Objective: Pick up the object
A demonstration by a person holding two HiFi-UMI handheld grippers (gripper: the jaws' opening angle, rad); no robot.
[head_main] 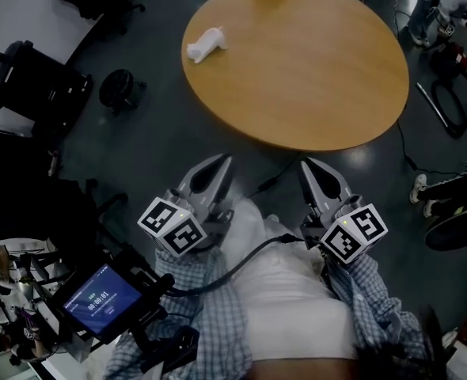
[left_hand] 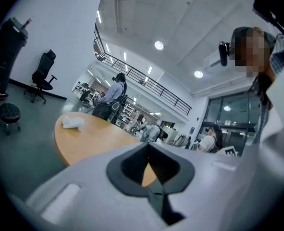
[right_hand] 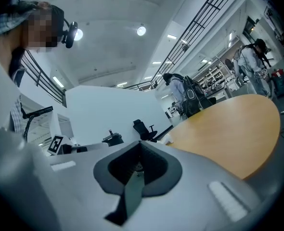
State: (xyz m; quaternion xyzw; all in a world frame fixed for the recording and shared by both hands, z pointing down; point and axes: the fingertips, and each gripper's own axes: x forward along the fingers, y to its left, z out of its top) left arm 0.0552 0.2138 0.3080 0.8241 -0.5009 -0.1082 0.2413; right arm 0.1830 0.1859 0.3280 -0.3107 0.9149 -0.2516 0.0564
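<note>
A: Which step is this?
B: The reach, barely begun. The small white crumpled lump [head_main: 206,44] (cloth or tissue, can't tell) lies at the far left edge of the round tan wooden table [head_main: 313,70]. It's untouched, with nothing else on the table.
A: Grippers?
B: The grey left gripper [head_main: 220,163] and grey right gripper [head_main: 308,166] both hang close to the person's body. They're off the near edge of the table, well apart from the lump. In the left gripper view the jaws are pressed together with nothing between them. The right gripper view shows the same: jaws together, empty.
A: Which one goes?
B: My guess is the left, since the lump sits far and left, more on its side. In the left gripper view the lump [left_hand: 72,123] shows at the far left of the table, left of the jaw line.
A: Next move?
B: Open the jaws wide first. Then carry the gripper forward over the table, swing left until the lump sits between the jaws, drop to table level and close. It looks soft, so it should squash and hold. The risk is nudging it off the edge toward the black round stool [head_main: 121,89] on the floor.
A: Progress?
B: Near zero.
</note>
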